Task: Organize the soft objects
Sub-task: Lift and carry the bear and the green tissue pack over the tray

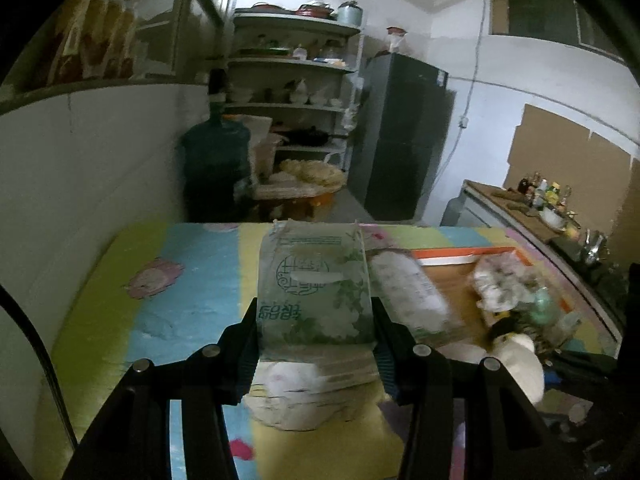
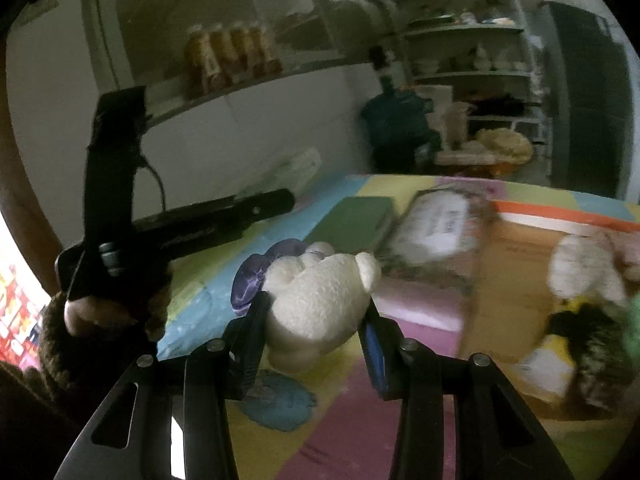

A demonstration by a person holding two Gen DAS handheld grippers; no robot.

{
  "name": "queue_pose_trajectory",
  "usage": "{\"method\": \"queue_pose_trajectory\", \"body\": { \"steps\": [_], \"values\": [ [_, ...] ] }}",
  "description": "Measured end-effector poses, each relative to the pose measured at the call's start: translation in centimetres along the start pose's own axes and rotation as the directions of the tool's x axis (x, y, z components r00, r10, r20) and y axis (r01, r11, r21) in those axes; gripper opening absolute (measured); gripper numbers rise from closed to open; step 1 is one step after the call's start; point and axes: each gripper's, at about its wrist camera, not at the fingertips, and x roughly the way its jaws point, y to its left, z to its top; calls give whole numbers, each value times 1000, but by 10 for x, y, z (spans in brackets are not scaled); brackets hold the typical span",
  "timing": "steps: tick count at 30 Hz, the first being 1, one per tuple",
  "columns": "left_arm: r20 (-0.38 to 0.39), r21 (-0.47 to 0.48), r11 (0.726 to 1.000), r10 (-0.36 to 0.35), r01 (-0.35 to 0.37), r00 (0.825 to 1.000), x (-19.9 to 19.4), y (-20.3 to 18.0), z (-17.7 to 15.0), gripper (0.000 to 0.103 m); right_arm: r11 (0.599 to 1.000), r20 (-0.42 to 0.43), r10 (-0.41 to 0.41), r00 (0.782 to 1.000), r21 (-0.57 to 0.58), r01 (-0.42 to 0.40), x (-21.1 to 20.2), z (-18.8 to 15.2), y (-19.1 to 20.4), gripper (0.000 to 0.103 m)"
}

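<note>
Two grips, left gripper (image 1: 316, 344) clamping green tissue pack (image 1: 316, 284), right gripper (image 2: 314, 322) squeezing white plush bear (image 2: 320, 300) between its fingers

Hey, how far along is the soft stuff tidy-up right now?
Midway. Done: some soft things already lie in the cardboard box. In hand: left gripper holds a tissue pack, right gripper a white plush toy. Left: another pack by the box.

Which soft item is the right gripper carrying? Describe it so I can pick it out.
Over the pastel patchwork mat, find the right gripper. It is clamped on a cream plush bear with a purple satin bow. The neighbouring items on the mat are flat printed tissue packs.
</note>
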Motion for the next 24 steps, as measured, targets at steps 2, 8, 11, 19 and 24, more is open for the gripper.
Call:
{"method": "queue_pose_trajectory", "body": {
  "steps": [2, 8, 11, 19, 24],
  "values": [
    [6, 2, 1000, -20, 20, 1000, -1, -15, 3, 50, 1000, 17, -19, 1000, 11, 18, -11, 0, -10, 44],
    [12, 15, 997, -71, 71, 997, 2, -51, 6, 50, 995, 73, -89, 993, 47, 86, -47, 0, -38, 44],
    [12, 11, 996, -94, 94, 996, 6, -66, 9, 50, 991, 97, -123, 988, 62, 118, -63, 1, -51, 44],
    [1, 13, 990, -141, 141, 990, 18, -106, 12, 50, 977, 140, -200, 970, 97, 188, -97, 0, -80, 44],
    [-11, 7, 986, -168, 169, 986, 28, -127, 12, 50, 967, 162, -242, 957, 116, 225, -113, 3, -99, 44]
  ]
}}
